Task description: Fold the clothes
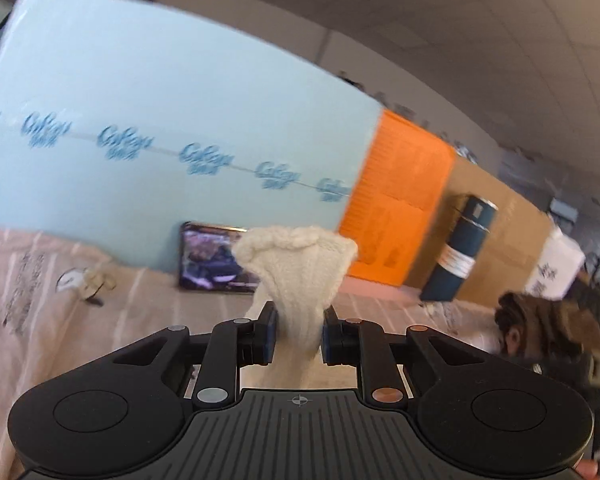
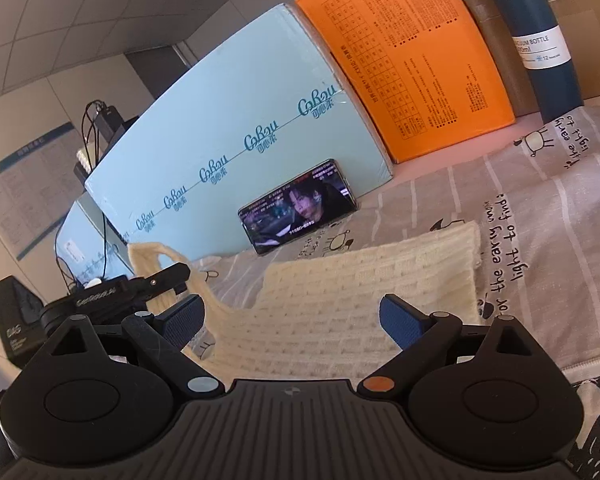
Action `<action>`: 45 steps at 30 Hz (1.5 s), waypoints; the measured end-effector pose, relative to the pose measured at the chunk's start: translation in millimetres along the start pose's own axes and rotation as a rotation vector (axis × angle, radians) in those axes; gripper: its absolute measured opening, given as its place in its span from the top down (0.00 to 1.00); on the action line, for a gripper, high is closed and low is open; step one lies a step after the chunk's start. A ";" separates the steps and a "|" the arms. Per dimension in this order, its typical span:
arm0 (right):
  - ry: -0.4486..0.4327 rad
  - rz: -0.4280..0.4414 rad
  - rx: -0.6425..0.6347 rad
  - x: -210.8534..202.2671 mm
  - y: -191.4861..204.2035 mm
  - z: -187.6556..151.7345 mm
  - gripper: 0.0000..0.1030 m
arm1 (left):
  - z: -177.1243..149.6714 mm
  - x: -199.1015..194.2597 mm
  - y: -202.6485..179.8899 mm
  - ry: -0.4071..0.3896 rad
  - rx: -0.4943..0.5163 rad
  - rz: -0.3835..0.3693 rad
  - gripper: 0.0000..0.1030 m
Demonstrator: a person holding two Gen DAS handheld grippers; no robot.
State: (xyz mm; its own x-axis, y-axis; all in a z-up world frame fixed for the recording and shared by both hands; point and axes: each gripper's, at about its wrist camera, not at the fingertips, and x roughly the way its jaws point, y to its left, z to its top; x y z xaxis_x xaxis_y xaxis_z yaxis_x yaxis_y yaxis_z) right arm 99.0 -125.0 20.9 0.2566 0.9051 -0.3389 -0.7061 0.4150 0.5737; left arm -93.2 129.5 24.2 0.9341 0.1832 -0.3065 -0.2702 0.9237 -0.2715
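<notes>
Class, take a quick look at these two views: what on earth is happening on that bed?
A person with a handheld gripper in each hand is folding a cream cable-knit sweater on a grey striped bedsheet. The left gripper is pinched shut on a bunched part of the knit, lifted off the sheet. The right gripper hangs open over the flat body of the sweater, gripping nothing. A phone playing video leans against a pale blue box.

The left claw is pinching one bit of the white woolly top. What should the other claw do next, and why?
Probably lower the right claw and close it on the cream knit top just beneath it. Its jaws stand wide open with nothing held, while the left claw already pinches a raised corner, and a fold likely needs both.
</notes>
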 end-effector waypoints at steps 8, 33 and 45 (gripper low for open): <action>-0.068 -0.033 0.083 -9.1 -15.6 7.4 0.08 | -41.9 15.0 -96.0 0.110 0.623 -0.006 0.19; -0.042 -0.070 -0.062 0.6 1.4 -6.0 0.08 | -16.1 -160.8 37.3 -0.049 -0.109 -0.056 0.00; -0.029 -0.017 -0.049 -10.4 22.7 -12.8 0.08 | -94.0 -213.3 57.6 0.084 -0.336 -0.035 0.00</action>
State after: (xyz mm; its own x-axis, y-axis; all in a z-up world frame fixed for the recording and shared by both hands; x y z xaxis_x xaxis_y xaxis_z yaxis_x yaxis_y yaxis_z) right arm 71.8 -126.2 27.9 0.2876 0.9005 -0.3261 -0.7326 0.4262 0.5307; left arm -329.9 112.0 -11.7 0.9254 0.1127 -0.3618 -0.3134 0.7643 -0.5636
